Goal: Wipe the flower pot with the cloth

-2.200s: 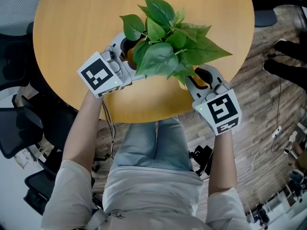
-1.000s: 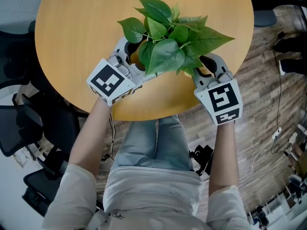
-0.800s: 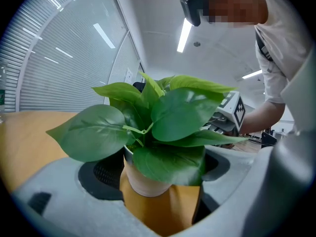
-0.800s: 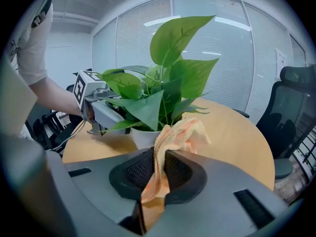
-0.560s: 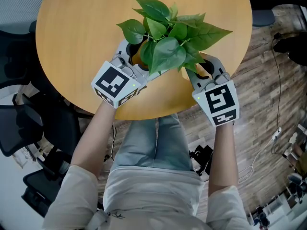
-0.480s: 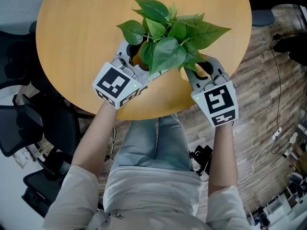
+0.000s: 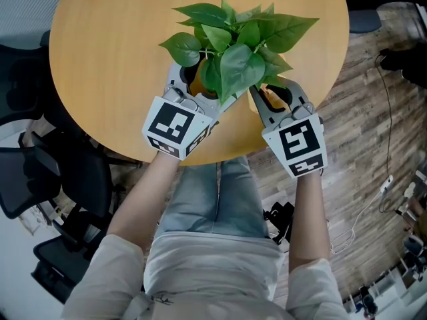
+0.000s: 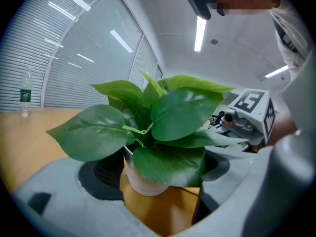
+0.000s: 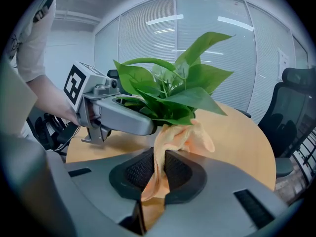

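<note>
A leafy green plant (image 7: 230,42) stands in a small pale pot (image 8: 143,179) on the round wooden table (image 7: 100,45); in the head view the leaves hide most of the pot. My left gripper (image 7: 200,89) comes at the pot from the near left. Its jaws are open, the pot stands between them close to the left pad, and a gap shows on the right. My right gripper (image 9: 158,174) is shut on a peach cloth (image 9: 185,135). The bunched end of the cloth lies against the pot's side under the leaves. The right gripper (image 7: 270,95) sits at the pot's near right.
The pot stands close to the table's near edge (image 7: 220,159). A plastic bottle (image 8: 24,95) stands far off on the table. Office chairs (image 7: 27,179) stand at the left on the floor, and another chair (image 9: 296,107) stands beyond the table. Cables lie on the wooden floor at the right.
My left gripper has swung from the pot's left side round toward its near side. The plant has turned and sits a little farther up the table. The right gripper has edged left with the cloth.
</note>
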### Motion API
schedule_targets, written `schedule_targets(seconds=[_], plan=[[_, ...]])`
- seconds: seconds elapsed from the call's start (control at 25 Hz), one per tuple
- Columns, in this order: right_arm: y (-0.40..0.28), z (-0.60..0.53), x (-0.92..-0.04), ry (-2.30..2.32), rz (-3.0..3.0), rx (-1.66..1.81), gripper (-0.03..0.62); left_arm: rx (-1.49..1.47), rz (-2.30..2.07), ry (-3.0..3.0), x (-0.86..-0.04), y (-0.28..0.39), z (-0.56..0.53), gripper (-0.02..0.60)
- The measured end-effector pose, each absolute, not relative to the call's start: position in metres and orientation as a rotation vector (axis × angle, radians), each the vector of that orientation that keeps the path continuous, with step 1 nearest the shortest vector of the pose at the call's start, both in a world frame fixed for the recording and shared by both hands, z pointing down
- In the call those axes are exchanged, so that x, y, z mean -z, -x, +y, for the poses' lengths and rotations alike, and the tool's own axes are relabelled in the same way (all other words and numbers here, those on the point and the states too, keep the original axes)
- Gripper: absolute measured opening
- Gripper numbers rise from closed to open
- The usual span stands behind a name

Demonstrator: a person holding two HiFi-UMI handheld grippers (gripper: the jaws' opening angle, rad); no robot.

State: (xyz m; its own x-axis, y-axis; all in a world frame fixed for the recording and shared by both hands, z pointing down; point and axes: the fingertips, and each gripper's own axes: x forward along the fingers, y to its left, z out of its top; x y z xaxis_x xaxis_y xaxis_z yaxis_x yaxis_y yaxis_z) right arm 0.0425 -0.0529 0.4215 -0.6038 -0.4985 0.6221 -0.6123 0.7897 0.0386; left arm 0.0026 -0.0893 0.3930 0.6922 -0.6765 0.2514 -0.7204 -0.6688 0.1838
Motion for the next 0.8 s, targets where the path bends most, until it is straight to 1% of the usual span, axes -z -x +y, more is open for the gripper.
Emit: schedule_targets(seconds=[0.56, 0.8], plan=[[-0.0328, -0.0453, -0.424, -0.789, -2.353, -0.242, 0.044, -0.246, -1.277, -2.529, -0.395, -0.0022, -0.0908, 0.433], [-0.0354, -0.0472, -0.426, -0.793, -2.364, -0.26, 0.044, -0.234, -1.193, -2.577, -0.3957, -0.0035, -0.0884, 0.433]])
